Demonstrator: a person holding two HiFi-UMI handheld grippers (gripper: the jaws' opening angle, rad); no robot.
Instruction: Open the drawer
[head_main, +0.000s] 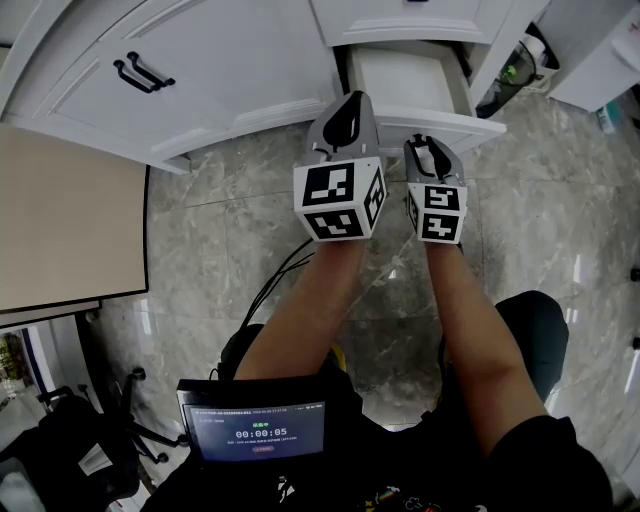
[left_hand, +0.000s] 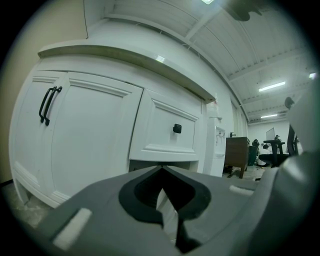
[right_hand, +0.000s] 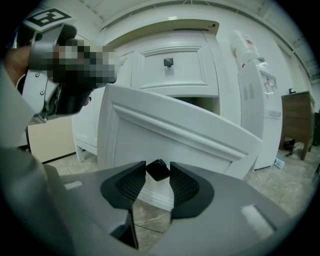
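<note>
At the cabinet (head_main: 240, 60), white drawer (right_hand: 165, 127) juts open, black knob (right_hand: 159, 171) pinched by right gripper (right_hand: 158, 167); left gripper (left_hand: 161, 170) closed, empty.

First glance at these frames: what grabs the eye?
The lower drawer stands pulled out of the white cabinet, its front filling the right gripper view. The right gripper has its fingers closed on the drawer's black knob; the left gripper hangs shut and empty beside it.
</note>
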